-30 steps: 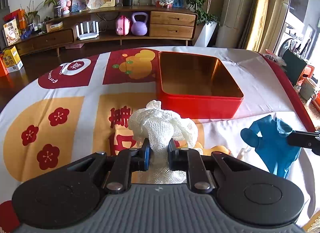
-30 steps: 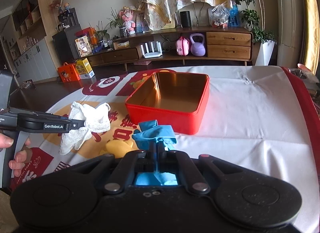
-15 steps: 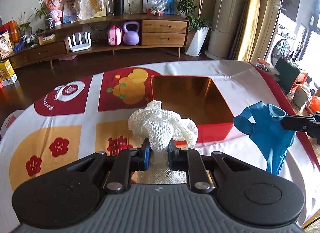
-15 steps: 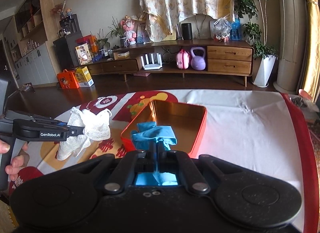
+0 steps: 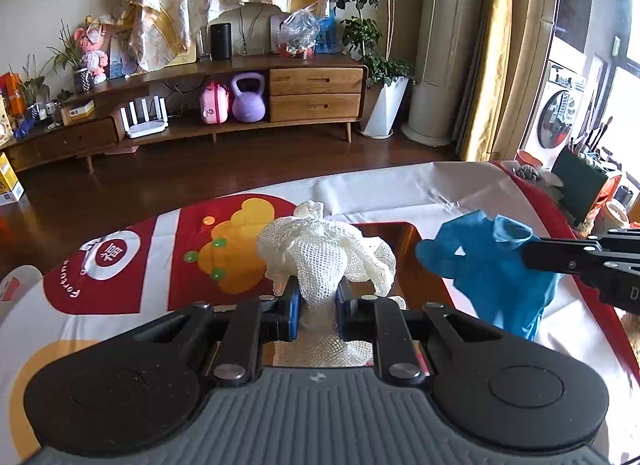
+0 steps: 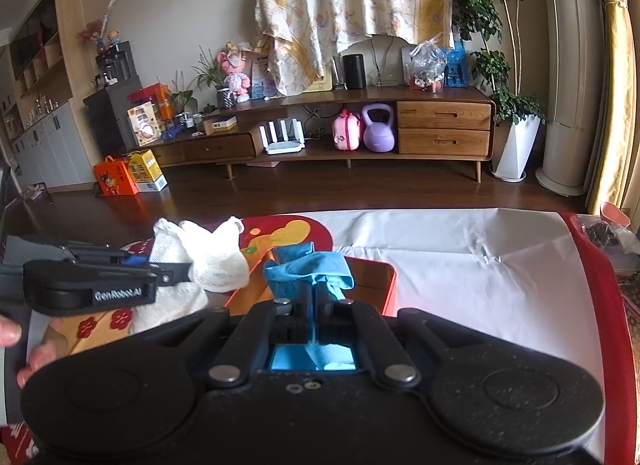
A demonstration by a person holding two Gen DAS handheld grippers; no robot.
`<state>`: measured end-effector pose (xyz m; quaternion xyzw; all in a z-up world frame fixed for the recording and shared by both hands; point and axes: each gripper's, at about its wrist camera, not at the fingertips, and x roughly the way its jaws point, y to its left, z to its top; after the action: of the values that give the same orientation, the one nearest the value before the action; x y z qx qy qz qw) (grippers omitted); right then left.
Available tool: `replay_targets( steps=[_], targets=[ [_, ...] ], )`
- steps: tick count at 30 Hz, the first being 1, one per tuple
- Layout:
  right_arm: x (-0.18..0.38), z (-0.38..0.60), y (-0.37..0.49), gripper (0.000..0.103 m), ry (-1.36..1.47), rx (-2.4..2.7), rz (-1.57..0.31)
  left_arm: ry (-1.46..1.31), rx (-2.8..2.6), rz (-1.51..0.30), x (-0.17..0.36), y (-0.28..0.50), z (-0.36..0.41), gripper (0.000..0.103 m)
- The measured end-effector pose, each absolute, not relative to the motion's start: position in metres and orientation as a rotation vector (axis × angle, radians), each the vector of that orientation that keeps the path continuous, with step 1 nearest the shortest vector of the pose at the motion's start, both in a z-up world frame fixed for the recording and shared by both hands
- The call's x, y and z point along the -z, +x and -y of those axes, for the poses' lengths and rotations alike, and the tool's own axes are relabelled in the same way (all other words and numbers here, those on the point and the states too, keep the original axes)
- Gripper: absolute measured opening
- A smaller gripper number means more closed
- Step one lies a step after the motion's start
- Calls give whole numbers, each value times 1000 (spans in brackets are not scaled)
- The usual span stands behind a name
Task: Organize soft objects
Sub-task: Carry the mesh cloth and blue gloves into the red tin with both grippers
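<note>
I had both soft items up off the counter (image 6: pixel 460 265) at once, one per gripper, so a single trip could load the box. L gripper (image 5: pixel 318 305): jaws clamped on the neck of the white mesh cloth (image 5: pixel 324 253), bunched top flaring out above the pads, tail hanging below. Pinching it at the waist kept the loose netting from dragging over the printed cloth. R gripper (image 6: pixel 316 301): jaws squeezed fully together on the blue glove (image 6: pixel 310 267), thin material so practically no gap; rest of the glove dangled free, seen from the L cam as a limp blue drape.

Red tin box (image 6: pixel 390 289) sat on the counter w/ lid off, gold inside showing, directly under/behind both loads. I judged we were at the carry-over stage: both items hung above or just short of the box opening, nothing in it yet that I could see. Next call, prob: lower, then release over the interior, not the rim.
</note>
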<state>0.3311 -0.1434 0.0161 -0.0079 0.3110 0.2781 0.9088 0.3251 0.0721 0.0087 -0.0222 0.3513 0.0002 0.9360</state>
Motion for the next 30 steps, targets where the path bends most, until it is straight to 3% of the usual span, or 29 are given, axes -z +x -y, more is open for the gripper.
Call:
replay_targets(
  steps=[13, 30],
  targets=[
    [37, 126, 390, 1, 113, -525, -731, -64, 3, -783, 43, 390, -54, 17],
    [84, 99, 384, 7, -48, -602, -840, -76, 20, -912, 105, 430, -58, 17]
  ],
)
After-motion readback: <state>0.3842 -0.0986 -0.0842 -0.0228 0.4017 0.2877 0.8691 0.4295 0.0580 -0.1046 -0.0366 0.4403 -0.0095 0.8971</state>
